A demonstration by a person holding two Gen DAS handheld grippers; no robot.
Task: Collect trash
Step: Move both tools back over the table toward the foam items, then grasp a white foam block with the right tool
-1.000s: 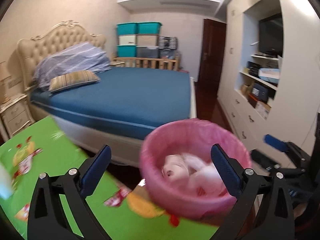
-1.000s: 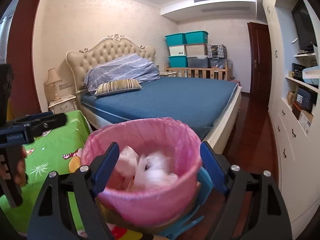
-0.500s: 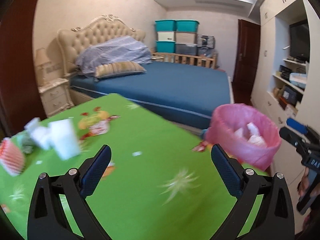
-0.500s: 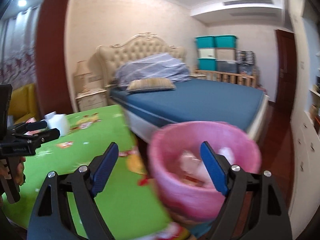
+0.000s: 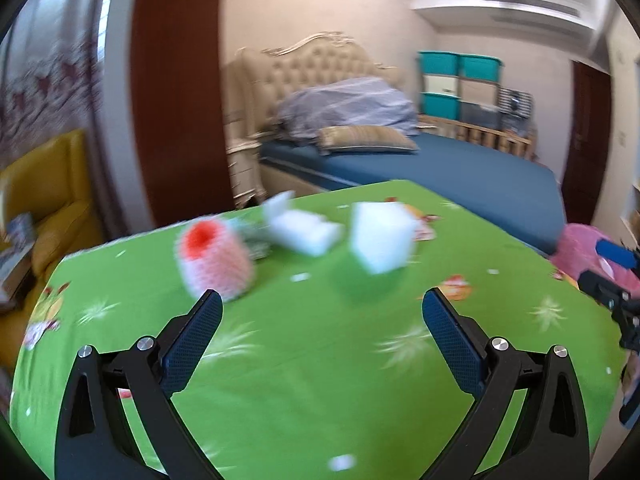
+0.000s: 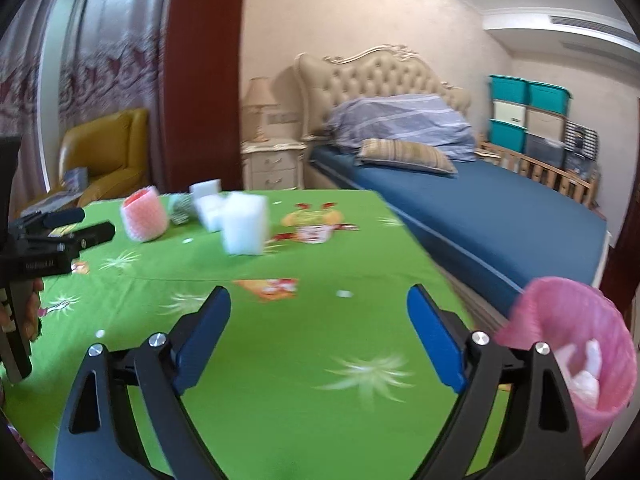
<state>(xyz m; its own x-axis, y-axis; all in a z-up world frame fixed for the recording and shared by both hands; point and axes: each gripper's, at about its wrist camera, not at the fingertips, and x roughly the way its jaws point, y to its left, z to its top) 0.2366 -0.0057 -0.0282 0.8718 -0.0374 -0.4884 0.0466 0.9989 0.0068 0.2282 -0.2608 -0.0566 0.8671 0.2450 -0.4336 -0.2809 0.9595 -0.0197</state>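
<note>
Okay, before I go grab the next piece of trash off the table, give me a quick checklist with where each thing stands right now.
1. Left hand-held gripper open and empty: ok.
2. Right hand-held gripper open and empty: ok.
3. Trash left on the green tablecloth, white foam block and pink foam net: ok.
4. Pink-lined bin open at the table's edge, with room: ok.
5. Picture sharp enough to aim: not ok, motion blur.
6. Small white scraps graspable: cannot tell.

I see a bright room with soft daylight; both views bend strongly at the edges, and motion blur smears the white foam pieces [image 5: 380, 236] badly.
</note>
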